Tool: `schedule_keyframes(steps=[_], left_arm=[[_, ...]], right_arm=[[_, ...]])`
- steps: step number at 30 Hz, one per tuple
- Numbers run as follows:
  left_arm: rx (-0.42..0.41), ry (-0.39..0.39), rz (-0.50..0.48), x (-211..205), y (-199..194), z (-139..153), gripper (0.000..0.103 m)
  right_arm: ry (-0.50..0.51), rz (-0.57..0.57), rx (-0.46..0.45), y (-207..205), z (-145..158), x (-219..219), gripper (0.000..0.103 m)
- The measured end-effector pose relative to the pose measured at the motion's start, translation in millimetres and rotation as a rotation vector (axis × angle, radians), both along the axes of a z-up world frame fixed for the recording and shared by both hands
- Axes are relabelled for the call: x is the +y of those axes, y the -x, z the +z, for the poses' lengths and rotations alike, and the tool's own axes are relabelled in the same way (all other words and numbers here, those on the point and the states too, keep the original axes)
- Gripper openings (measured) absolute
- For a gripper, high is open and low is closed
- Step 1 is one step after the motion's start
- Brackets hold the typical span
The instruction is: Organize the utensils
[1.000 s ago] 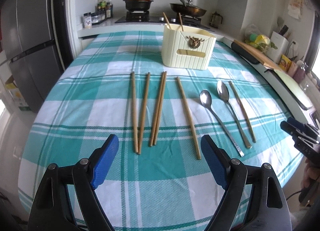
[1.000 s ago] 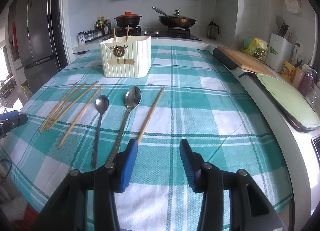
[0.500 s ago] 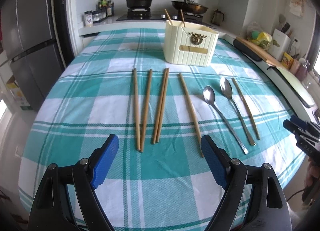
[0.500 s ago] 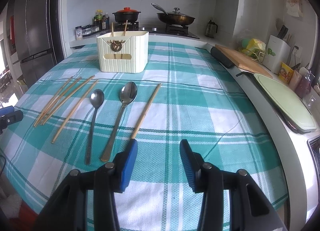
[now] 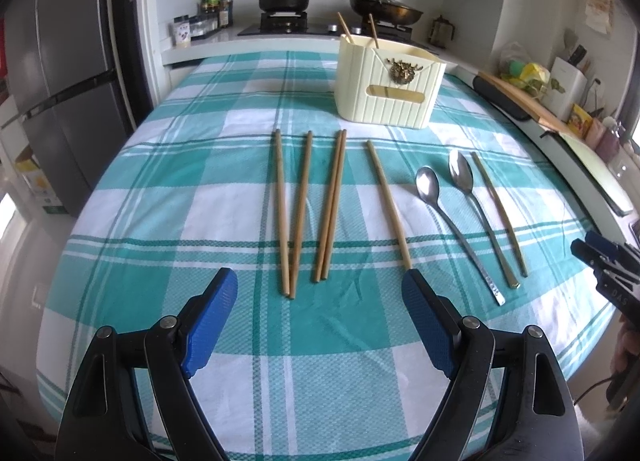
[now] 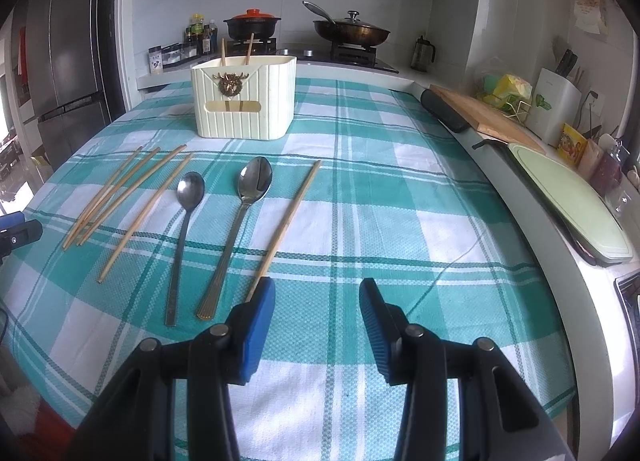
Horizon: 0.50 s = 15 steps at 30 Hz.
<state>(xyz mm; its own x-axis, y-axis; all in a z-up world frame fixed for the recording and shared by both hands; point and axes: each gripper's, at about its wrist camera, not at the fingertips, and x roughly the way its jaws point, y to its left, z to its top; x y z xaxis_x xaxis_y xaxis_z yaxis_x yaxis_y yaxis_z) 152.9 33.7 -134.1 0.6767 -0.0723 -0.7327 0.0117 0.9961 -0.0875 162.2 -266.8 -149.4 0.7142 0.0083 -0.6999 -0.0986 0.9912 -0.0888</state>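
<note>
Chopsticks (image 5: 306, 209) and spoons (image 5: 452, 221) lie lengthwise, pointing away from both wide-open, empty hand-held grippers, left (image 5: 318, 293) and right (image 6: 316, 301), toward the holder (image 5: 390, 87).

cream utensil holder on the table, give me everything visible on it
The cream utensil holder is a ribbed, box-shaped caddy with rounded corners, plastic by the look of it. Its front carries a brass-coloured animal-head ornament above a horizontal slot backed by something gold-toned. It stands upright on the checked tablecloth, behind the laid-out chopsticks and spoons and apart from them. Two wooden chopsticks already lean inside, tips above the rim. Neither tool touches it.
</note>
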Motion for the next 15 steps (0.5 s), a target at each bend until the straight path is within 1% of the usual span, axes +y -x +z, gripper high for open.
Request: schedule_keyframes(steps=[7, 12, 15], left_arm=[[0.013, 0.000, 0.022, 8.4, -5.1, -3.3, 0.087], [0.013, 0.038, 0.054, 32.5, -18.0, 0.8, 0.087], [0.023, 0.032, 0.048, 44.4, -30.8, 2.5, 0.087]], right_arm=[[-0.010, -0.004, 0.003, -1.0, -1.4, -0.3, 0.045], [-0.033, -0.008, 0.014, -5.4, -3.2, -1.8, 0.045], [-0.051, -0.008, 0.020, -9.2, -3.1, -1.4, 0.045]])
